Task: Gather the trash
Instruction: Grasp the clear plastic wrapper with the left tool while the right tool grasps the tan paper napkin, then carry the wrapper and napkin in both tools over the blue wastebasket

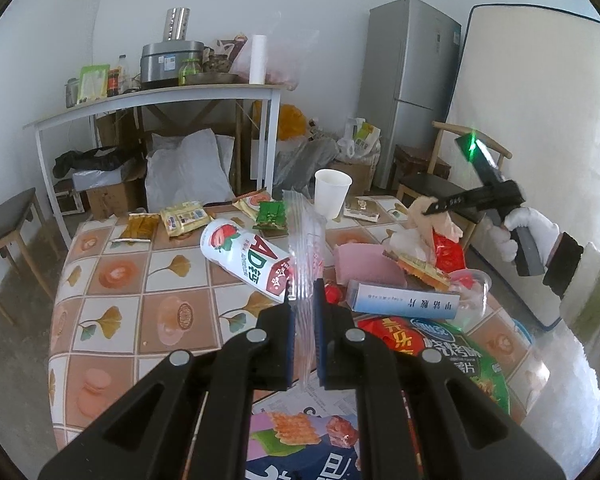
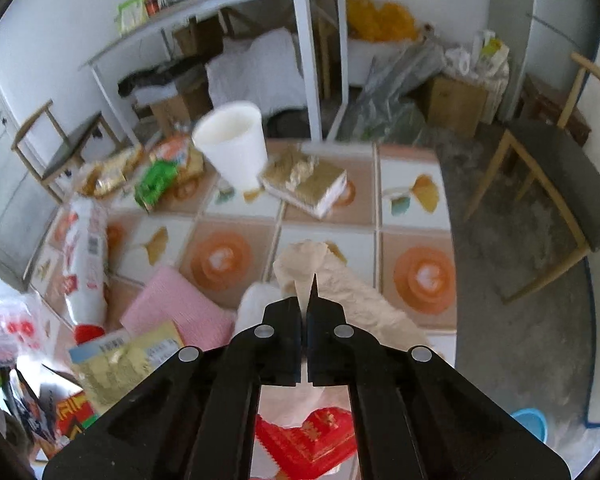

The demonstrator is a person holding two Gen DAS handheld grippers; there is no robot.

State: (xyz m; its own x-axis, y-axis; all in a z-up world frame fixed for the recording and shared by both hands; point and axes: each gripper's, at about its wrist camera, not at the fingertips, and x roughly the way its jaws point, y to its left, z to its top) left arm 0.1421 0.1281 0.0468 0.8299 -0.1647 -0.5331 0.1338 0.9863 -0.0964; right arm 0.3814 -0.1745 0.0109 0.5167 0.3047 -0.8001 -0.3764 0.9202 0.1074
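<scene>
Left tongs (image 1: 303,296) clamp clear bag (image 1: 306,240); paper cup (image 1: 332,196) upright, empty.

Home dining corner: fridge (image 1: 410,80), rice cooker (image 1: 170,60), tiled-pattern table (image 1: 140,280).

Table (image 1: 112,280) left half bare; right half blocked (wrappers (image 1: 424,268), box (image 1: 404,302)); cup (image 1: 331,197) behind.

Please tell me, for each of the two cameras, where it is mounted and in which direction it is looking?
Left wrist: on the left gripper, facing across the table toward the fridge; it shows its own fingers pinching a clear bag, plus the gloved right hand.
Right wrist: on the right gripper, looking down at a beige tissue it pinches.
Shared: white cup, bottle.
</scene>
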